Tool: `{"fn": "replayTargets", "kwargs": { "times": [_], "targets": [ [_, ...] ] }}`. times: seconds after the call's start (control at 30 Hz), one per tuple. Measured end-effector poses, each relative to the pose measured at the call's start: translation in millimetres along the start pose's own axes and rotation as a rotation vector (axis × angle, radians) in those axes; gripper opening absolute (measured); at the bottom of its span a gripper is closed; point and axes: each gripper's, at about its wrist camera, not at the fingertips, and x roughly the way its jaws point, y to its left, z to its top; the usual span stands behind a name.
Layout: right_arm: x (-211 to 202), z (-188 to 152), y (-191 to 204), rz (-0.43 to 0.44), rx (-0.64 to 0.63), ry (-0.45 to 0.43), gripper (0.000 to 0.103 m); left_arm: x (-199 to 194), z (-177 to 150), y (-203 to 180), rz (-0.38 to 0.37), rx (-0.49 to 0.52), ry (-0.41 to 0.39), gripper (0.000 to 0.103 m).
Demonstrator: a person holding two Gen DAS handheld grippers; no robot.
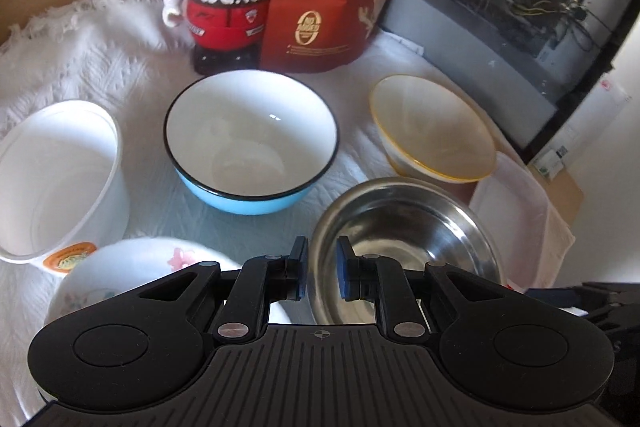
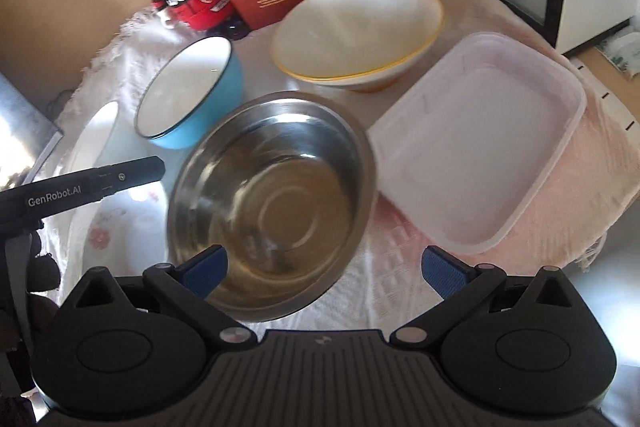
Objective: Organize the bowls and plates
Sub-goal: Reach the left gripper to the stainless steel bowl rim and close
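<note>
Your biggest risk is the steel bowl [image 2: 272,211], the large thing directly ahead of both tools. Your left gripper [image 1: 322,273] has its pads only a narrow gap apart, standing on both sides of the bowl's near rim; whether they already press the rim, I cannot tell. If you lift with a weak bite on such a thin, smooth edge, I think the bowl can swing or slip out and fall on the dishes below.

Your right gripper [image 2: 322,273] is wide open and holds nothing. Its left pad is in front of the near wall of the steel bowl, so a careless closing could push the bowl away from your left tool.

The plastic container [image 2: 476,143] lies to the front right of the right tool, just beside the steel bowl; a swinging bowl may knock it.

The yellow-rimmed bowl [image 2: 356,35] and the blue bowl [image 1: 250,143] stand further ahead, and the flowered bowl [image 1: 132,267] sits close under the left tool on its left side. Lowering the left hand could strike it.
</note>
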Motion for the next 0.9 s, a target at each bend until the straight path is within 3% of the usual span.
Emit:
{"fn": "replayTargets", "kwargs": {
  "times": [0.27, 0.77, 0.9],
  "targets": [
    [2, 4, -4, -0.019, -0.016, 0.016, 0.101, 11, 9, 3, -0.003, -0.022, 0.024, 0.016],
    [14, 9, 4, 0.024, -0.041, 0.028, 0.101, 33, 17, 6, 0.002, -0.043, 0.068, 0.017],
    [22, 13, 13, 0.021, -0.071, 0.036, 0.095, 49, 20, 9, -0.015, -0.052, 0.103, 0.02]
  ]
}}
